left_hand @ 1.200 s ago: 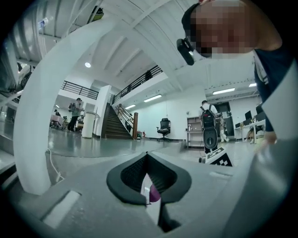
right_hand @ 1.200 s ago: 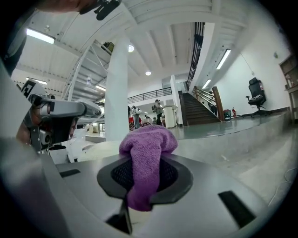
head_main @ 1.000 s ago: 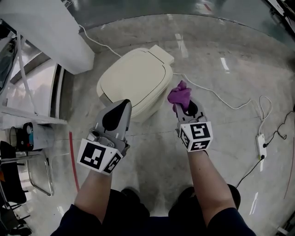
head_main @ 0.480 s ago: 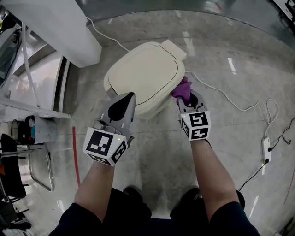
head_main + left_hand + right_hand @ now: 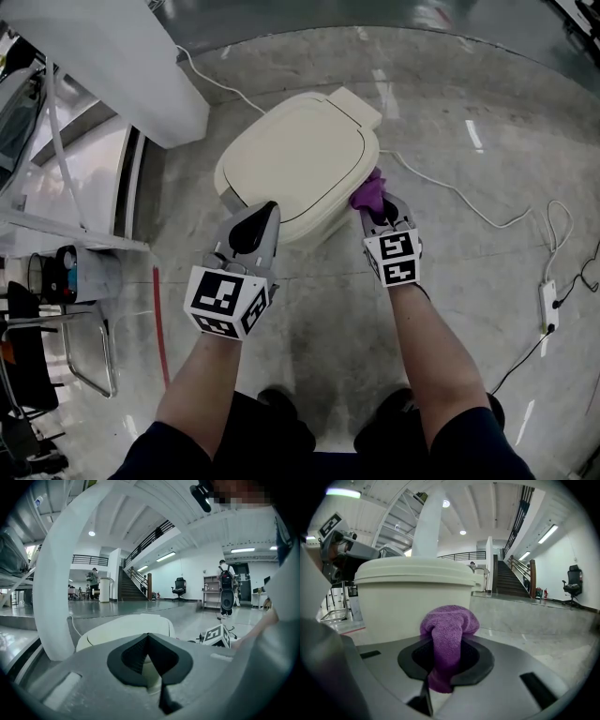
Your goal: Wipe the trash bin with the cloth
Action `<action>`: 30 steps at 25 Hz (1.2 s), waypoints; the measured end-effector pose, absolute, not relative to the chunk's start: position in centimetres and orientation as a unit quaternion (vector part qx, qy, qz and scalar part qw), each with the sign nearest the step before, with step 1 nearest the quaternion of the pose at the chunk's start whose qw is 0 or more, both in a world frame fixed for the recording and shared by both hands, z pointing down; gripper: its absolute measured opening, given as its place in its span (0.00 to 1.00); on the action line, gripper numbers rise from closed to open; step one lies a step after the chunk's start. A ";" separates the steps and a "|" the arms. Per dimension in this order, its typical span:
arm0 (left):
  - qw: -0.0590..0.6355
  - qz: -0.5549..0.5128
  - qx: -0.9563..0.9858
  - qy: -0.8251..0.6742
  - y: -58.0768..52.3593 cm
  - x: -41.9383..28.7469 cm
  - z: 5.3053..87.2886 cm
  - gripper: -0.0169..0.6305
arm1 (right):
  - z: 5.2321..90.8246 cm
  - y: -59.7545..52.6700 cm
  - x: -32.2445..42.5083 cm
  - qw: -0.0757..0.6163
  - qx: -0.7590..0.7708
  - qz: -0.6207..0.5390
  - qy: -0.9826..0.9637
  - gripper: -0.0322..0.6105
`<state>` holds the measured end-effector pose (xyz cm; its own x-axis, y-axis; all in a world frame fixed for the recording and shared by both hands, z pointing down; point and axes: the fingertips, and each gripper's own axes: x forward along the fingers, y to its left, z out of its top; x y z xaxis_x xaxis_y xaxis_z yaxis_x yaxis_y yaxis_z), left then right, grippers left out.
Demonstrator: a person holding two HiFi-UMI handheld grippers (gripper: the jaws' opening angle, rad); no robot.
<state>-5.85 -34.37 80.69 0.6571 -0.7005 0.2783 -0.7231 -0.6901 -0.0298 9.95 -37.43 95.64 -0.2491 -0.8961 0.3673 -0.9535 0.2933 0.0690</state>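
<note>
Trash bin (image 5: 317,221) upright (lid (image 5: 298,157) shut), cloth (image 5: 369,191) jutting toward it from right gripper (image 5: 381,210)

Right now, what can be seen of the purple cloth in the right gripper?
The purple terry-like cloth is bunched into a rounded wad, pinched in the right gripper, whose jaws are shut on it; a strip runs back between them. It sits at the side wall of the cream plastic lidded trash bin, just under the lid's rim; whether they touch is unclear.
</note>
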 end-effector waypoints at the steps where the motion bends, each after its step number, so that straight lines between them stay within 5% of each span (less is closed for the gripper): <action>1: 0.043 0.139 0.909 -0.391 -34.4 -5.8 80.9 0.02 | 96.2 -37.5 9.9 0.175 0.588 0.089 -0.785 0.17; 12: 0.041 0.138 0.909 -0.392 -34.5 -5.8 81.3 0.02 | 103.3 -36.2 8.2 0.223 0.570 0.137 -0.779 0.17; 25: 0.047 0.129 0.913 -0.384 -34.3 -5.9 81.2 0.02 | 92.0 -34.2 5.5 0.080 0.590 0.103 -0.797 0.17; 30: 0.040 0.132 0.913 -0.384 -34.4 -5.8 81.2 0.02 | 95.1 -34.6 4.8 0.108 0.584 0.114 -0.796 0.17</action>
